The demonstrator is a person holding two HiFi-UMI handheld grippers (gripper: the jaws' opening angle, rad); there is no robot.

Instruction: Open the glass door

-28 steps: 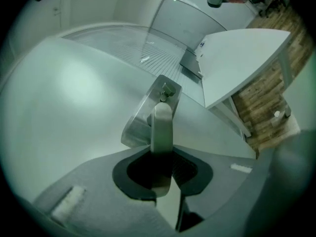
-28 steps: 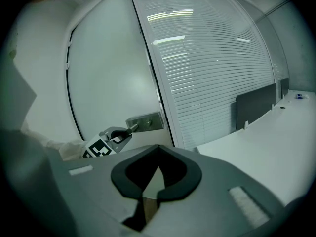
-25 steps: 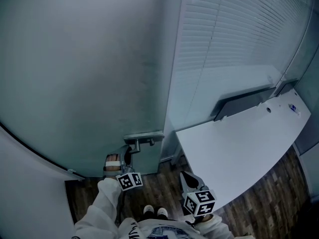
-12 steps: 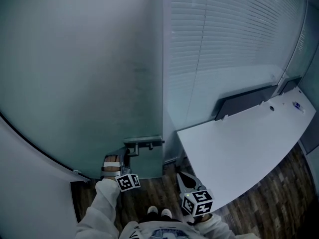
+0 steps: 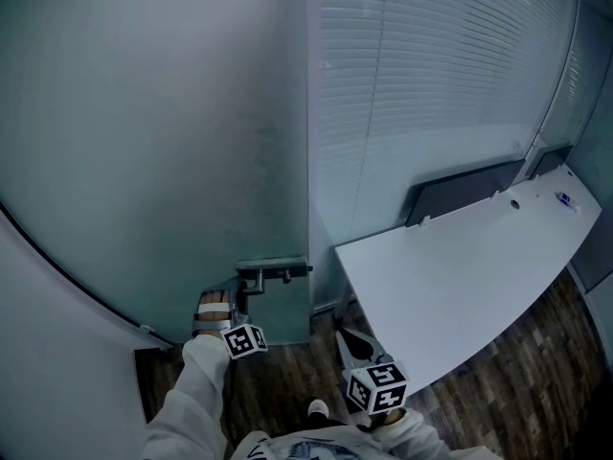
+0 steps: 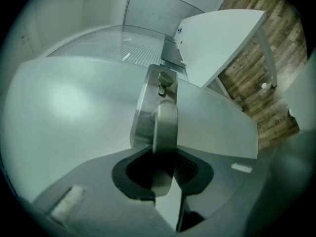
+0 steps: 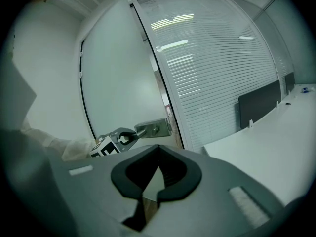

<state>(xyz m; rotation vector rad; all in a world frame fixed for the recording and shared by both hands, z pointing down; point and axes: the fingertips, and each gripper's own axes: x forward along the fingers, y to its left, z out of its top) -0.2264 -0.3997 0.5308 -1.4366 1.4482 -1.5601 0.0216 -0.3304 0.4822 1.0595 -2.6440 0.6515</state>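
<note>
1. Frosted glass makes up the single glass door [image 5: 144,161], which fills the left half of the head view. Its edge meets a glass wall covered by slatted blinds [image 5: 431,94].
2. You have one metal lock plate [image 5: 284,265] low on the door near that edge. It carries one lever handle [image 6: 164,127] and one small turn knob [image 6: 165,79].
3. You hold two grippers, each with one marker cube.
4. Your left gripper [image 6: 165,154] is clamped on the lever handle. In the left gripper view the lever runs straight up between the jaws, one pad against each side, so they stand only partly closed around the bar.
5. The lock plate lies just beyond the jaw tips, with the knob farther along it.
6. Your right gripper [image 7: 158,154] has its jaws drawn together with nothing between them. It hangs off to the right, well apart from the handle and just beside the near corner of the one white desk [image 5: 460,286].
7. From the right gripper view, the door and its handle lie ahead and to the left, with your left gripper on the lever.
8. One dark panel [image 5: 465,190] stands along the desk's far edge, and wood-patterned floor [image 5: 287,372] lies below you.
</note>
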